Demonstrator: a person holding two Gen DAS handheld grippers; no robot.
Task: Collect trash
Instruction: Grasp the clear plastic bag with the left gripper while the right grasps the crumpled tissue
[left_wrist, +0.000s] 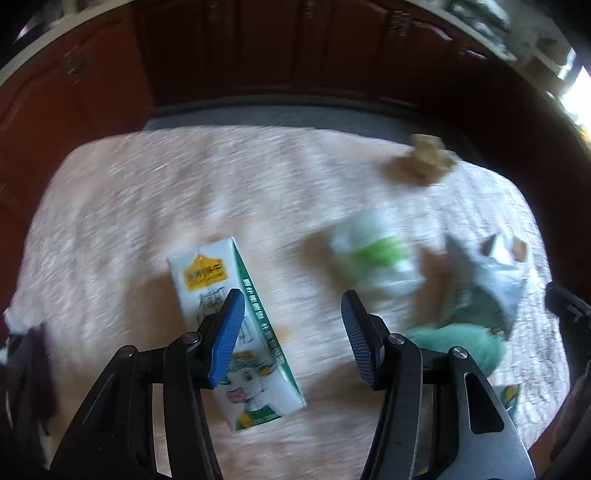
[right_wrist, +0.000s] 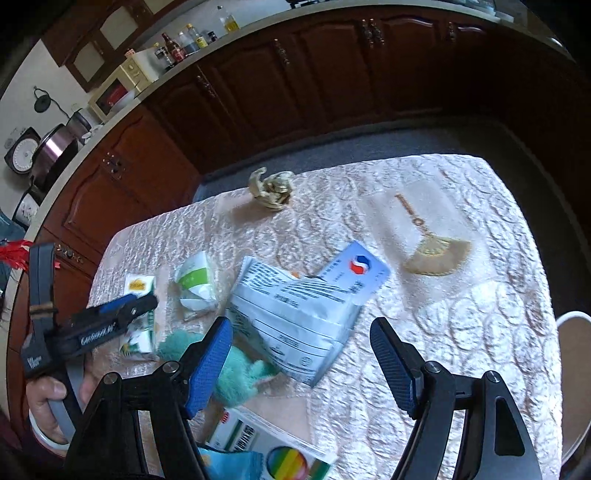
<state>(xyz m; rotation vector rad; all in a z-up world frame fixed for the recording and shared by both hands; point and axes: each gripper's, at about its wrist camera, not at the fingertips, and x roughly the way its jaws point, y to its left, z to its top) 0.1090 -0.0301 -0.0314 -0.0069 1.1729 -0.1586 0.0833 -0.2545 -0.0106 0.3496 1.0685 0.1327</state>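
On a table covered with a pale quilted cloth (right_wrist: 424, 332), several pieces of trash lay scattered. In the left wrist view the left gripper (left_wrist: 293, 308) hung above the cloth with its blue-padded jaws partly apart and nothing between them. A milk carton (left_wrist: 218, 280) lay flat just under the left pad, running from about 11 o'clock to 5 o'clock; whether the pad touched it could not be told. At about 2 o'clock from that gripper sat a blurred white and green wrapper (left_wrist: 376, 254), and farther out at 3 o'clock a silver pouch (left_wrist: 491, 273). A teal fluffy thing (left_wrist: 458, 343) lay just behind the right jaw, and a crumpled tan wrapper (left_wrist: 421, 158) sat near the far edge at 1 o'clock.

In the right wrist view the right gripper (right_wrist: 301, 339) stood with its jaws wide apart and empty, held over the silver pouch (right_wrist: 295, 317), which overlapped a white card with a red and blue mark (right_wrist: 358, 269). The left gripper (right_wrist: 129, 306) came in from 9 o'clock, held by a hand (right_wrist: 44, 398), over the milk carton (right_wrist: 142, 295). The white and green wrapper (right_wrist: 195, 284) lay at 11 o'clock, the teal fluffy thing (right_wrist: 240, 373) by the left pad, and a printed box (right_wrist: 266, 439) at 6 o'clock. The crumpled tan wrapper (right_wrist: 271, 188) lay at 12 o'clock and a small fan-shaped ornament (right_wrist: 436, 251) at 1 o'clock.
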